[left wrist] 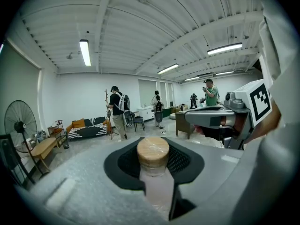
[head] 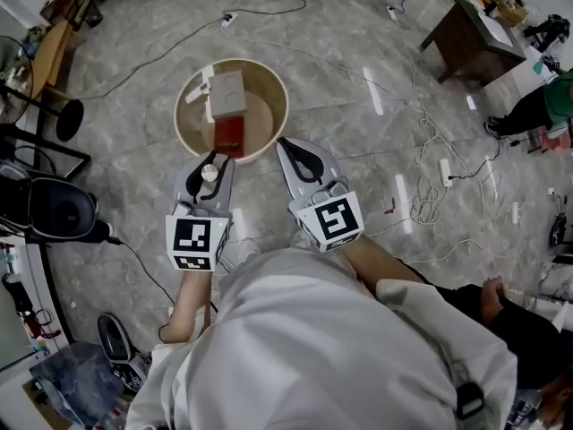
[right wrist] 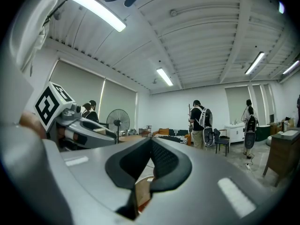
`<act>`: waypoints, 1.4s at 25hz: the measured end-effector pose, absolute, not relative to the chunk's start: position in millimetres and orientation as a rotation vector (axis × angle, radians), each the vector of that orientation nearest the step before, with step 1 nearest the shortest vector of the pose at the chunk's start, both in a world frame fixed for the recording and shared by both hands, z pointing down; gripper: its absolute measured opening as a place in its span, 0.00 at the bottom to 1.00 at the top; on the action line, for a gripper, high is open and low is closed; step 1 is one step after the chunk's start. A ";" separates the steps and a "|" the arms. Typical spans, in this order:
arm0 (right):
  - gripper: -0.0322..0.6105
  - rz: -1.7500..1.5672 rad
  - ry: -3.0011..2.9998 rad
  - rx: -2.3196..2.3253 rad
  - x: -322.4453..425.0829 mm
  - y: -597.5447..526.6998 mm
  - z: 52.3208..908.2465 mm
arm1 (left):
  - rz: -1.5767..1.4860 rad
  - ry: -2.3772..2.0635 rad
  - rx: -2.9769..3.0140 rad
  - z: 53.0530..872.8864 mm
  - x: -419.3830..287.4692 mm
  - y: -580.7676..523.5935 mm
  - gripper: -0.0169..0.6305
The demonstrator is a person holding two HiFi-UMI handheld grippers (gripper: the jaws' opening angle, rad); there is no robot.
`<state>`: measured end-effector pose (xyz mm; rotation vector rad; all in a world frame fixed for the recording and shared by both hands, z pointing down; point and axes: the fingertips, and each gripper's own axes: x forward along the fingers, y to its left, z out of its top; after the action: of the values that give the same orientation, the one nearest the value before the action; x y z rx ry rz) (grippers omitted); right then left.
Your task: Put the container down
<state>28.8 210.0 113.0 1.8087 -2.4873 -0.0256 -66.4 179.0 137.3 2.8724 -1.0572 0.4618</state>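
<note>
A small clear container with a round wooden lid (left wrist: 153, 154) stands upright between the jaws of my left gripper (left wrist: 154, 144), which is shut on it. From the head view the container (head: 209, 173) and left gripper (head: 209, 170) hang just short of the near rim of a round wooden basin (head: 279, 97) on the floor. My right gripper (head: 299, 153) hovers at the basin's near right rim. Its jaws (right wrist: 151, 144) meet at the tips with nothing between them. Inside the basin lie a grey box (head: 226, 94) and a red box (head: 229, 134).
Cables and a power strip (head: 445, 170) trail across the marble floor on the right. A wooden table (head: 470, 30) stands at the back right, and black equipment (head: 54, 206) on the left. A standing fan (left wrist: 19, 125) and several people stand farther off in the room.
</note>
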 end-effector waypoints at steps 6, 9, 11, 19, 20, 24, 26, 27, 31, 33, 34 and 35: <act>0.05 -0.028 -2.534 1.735 50.1 209.1 114.4 | 0.462 -1.127 2.838 137.0 -44.3 179.8 0.20; 0.05 -0.029 -2.556 1.698 59.6 209.3 117.4 | 0.457 -1.167 2.822 137.5 -35.9 181.9 0.20; 0.05 -0.023 -2.564 1.676 64.4 204.0 123.3 | 0.459 -1.192 2.810 140.4 -33.0 178.9 0.20; 0.05 0.017 -2.577 1.630 69.4 167.0 147.3 | 0.463 -1.273 2.762 171.3 -40.0 149.4 0.20; 0.05 0.015 -2.573 1.625 69.2 157.6 150.9 | 0.457 -1.278 2.761 178.3 -40.8 141.9 0.20; 0.05 -0.017 -2.560 1.594 66.5 124.0 158.7 | 0.448 -1.286 2.744 206.9 -42.8 110.3 0.20; 0.05 -0.031 -2.556 1.578 65.7 102.8 160.9 | 0.442 -1.290 2.748 218.3 -43.2 89.5 0.20; 0.05 -0.030 -2.553 1.574 65.5 91.7 163.0 | 0.441 -1.291 2.752 224.4 -43.6 79.9 0.20; 0.05 0.008 -2.547 1.570 64.8 47.1 178.4 | 0.451 -1.280 2.753 251.5 -45.7 42.2 0.20; 0.05 0.034 -2.551 1.568 63.0 24.2 189.7 | 0.461 -1.270 2.750 267.7 -45.3 22.1 0.20; 0.05 0.038 -2.548 1.560 62.1 14.0 197.8 | 0.469 -1.265 2.749 276.8 -45.3 13.2 0.20; 0.05 0.037 -2.545 1.550 61.1 4.6 206.4 | 0.476 -1.258 2.744 286.5 -45.4 5.7 0.20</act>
<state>61.1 4.6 206.4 1.5500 -2.5449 0.0370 -45.4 5.7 286.5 2.7444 -1.2583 0.4764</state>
